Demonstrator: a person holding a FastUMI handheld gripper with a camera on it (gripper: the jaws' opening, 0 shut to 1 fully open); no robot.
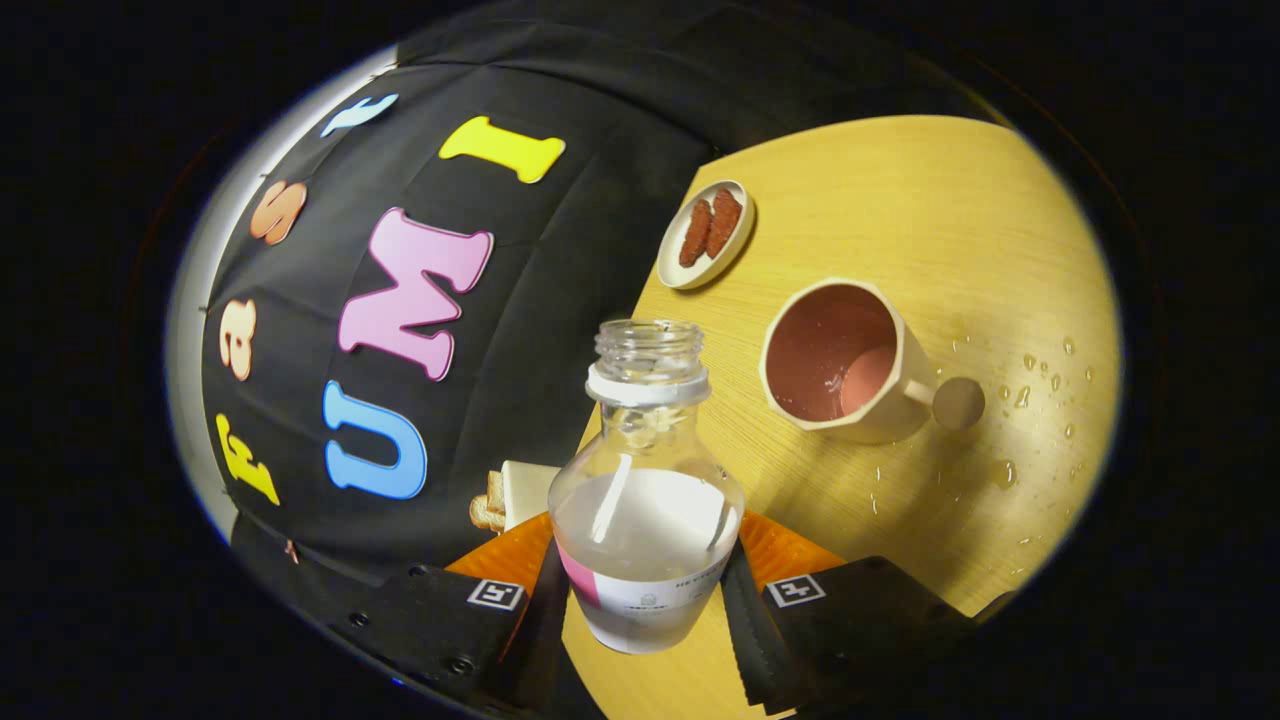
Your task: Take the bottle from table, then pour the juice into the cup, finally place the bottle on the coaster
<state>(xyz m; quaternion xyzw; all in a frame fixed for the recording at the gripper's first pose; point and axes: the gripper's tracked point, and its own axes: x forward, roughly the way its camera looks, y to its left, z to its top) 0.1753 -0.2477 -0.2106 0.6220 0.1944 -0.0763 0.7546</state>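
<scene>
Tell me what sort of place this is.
Probably a staged tabletop booth for recording a pouring task: a wooden table backed by black cloth, set with a cup and a snack dish. The gripper fingers hold an uncapped bottle.

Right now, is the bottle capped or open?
Open. The bottle, held between the gripper's fingers, has bare neck threads with no cap, only a white ring below them. It is partly filled with liquid.
</scene>
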